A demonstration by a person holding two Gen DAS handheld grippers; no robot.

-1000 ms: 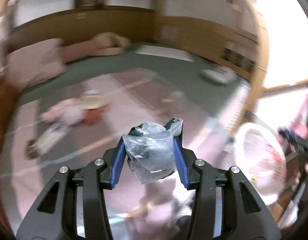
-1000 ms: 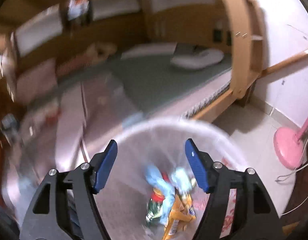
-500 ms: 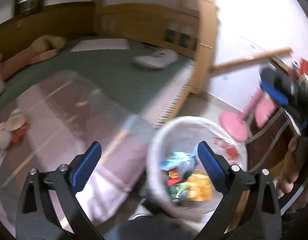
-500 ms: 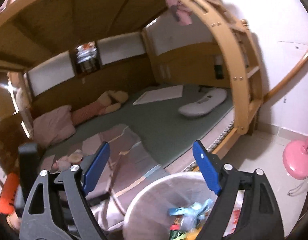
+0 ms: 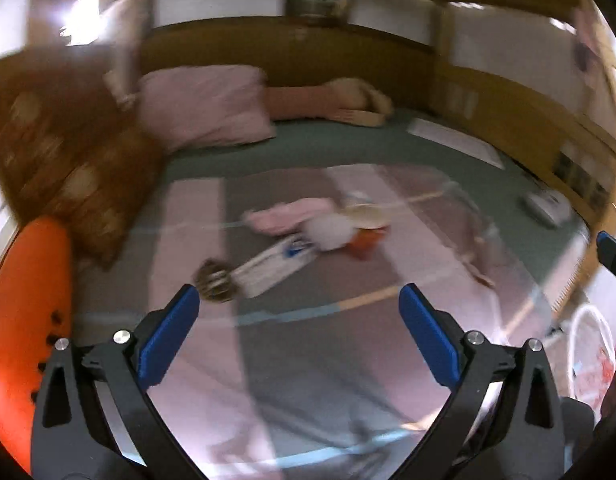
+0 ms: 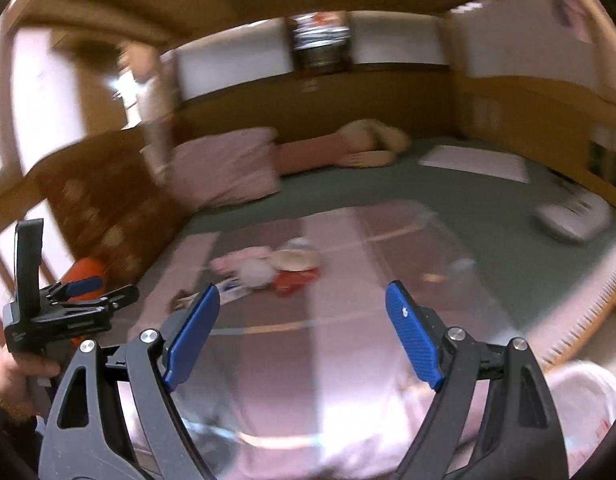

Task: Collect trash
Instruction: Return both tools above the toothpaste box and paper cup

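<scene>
Trash lies in a cluster on the pink blanket (image 5: pixel 268 360): a white and blue wrapper (image 5: pixel 274 266), a dark crumpled piece (image 5: pixel 214 278), a white ball-like wad (image 5: pixel 330 232), a red packet (image 5: pixel 366 242) and a shallow paper bowl (image 5: pixel 366 214). The cluster also shows in the right wrist view (image 6: pixel 268 272). My left gripper (image 5: pixel 298 344) is open and empty, just short of the cluster. My right gripper (image 6: pixel 302 340) is open and empty above the blanket. The white trash basket (image 5: pixel 592 344) sits at the far right edge.
A pink pillow (image 5: pixel 204 108) and a long plush toy (image 5: pixel 340 102) lie at the bed's back. A brown cushion (image 5: pixel 72 152) and an orange object (image 5: pixel 24 312) are on the left. A white device (image 6: pixel 572 216) lies at the right. Wooden bed frame surrounds it.
My left gripper let go of the clear plastic bag over the basket, then swung left, back over the bed. My right gripper also turned from the basket to the bed.
</scene>
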